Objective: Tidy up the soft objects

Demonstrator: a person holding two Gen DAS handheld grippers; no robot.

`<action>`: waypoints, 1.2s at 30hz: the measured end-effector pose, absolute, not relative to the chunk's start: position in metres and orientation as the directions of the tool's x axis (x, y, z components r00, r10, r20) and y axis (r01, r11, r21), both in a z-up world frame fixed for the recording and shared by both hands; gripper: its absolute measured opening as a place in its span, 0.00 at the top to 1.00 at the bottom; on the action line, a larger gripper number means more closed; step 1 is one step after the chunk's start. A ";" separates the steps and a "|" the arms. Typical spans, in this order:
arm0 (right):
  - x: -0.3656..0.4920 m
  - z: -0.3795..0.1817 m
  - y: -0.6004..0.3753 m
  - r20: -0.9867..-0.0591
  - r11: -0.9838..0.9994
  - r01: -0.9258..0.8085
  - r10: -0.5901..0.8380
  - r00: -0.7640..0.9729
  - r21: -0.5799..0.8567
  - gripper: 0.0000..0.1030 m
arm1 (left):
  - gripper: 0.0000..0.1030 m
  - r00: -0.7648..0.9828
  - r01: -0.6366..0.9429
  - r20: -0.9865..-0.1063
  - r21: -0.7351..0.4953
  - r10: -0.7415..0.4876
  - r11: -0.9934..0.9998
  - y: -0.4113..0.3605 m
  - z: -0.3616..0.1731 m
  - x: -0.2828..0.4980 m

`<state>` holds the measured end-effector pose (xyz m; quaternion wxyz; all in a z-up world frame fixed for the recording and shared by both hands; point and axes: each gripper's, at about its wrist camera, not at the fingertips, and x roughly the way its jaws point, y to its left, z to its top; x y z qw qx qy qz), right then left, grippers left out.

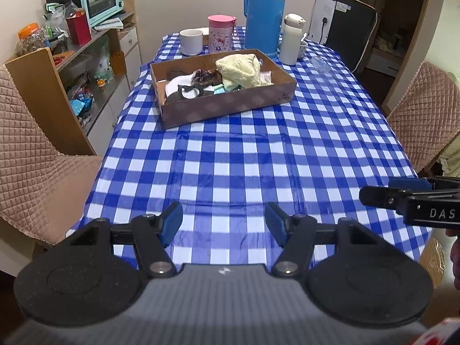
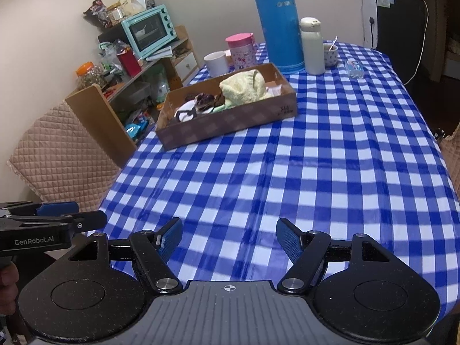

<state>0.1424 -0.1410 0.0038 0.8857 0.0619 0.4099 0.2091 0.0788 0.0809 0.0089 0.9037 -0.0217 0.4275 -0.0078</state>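
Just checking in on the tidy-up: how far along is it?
Looks nearly done: the yellow towel and other soft items sit in the cardboard box. Left claw and right claw are open, empty. No soft items remain on the checkered tablecloth.

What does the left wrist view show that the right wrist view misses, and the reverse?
Only the left wrist view: the chair at the table's right side, and the right tool from the side. Only the right wrist view: the spoon in the small cup, and the left tool from the side. Both: the box of soft things, yellow towel, blue thermos, checked cloth.
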 end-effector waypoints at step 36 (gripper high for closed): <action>0.101 0.000 -0.128 -0.727 0.923 -0.277 0.382 0.571 0.267 0.30 | 0.41 0.634 0.108 -0.760 -0.099 -0.145 0.989 0.076 0.009 0.047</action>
